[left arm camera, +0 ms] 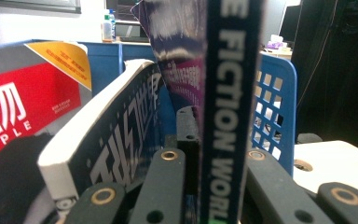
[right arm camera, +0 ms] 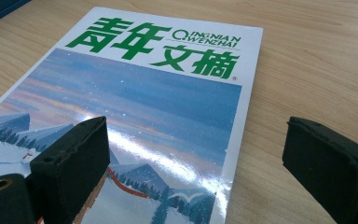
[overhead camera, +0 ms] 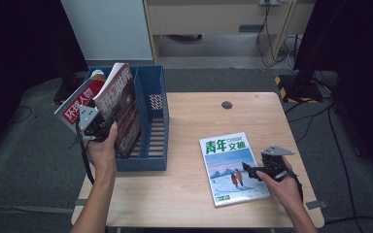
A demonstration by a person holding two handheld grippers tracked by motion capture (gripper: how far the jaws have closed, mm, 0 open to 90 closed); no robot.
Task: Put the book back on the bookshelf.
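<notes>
— Up left, dark magazine point(overhead camera: 125, 109) standing tilted inside blue file rack point(overhead camera: 150, 121), pinched by left gripper point(overhead camera: 98, 125) along its lower spine.
— And beside it?
— Red-covered magazine point(overhead camera: 80, 104), leaning, probably in the same compartment.
— Right side?
— Right gripper point(right arm camera: 193, 158) spread wide, straddling the right edge of snowy-cover magazine point(right arm camera: 135, 116), flat on wooden table point(overhead camera: 194, 116).
</notes>
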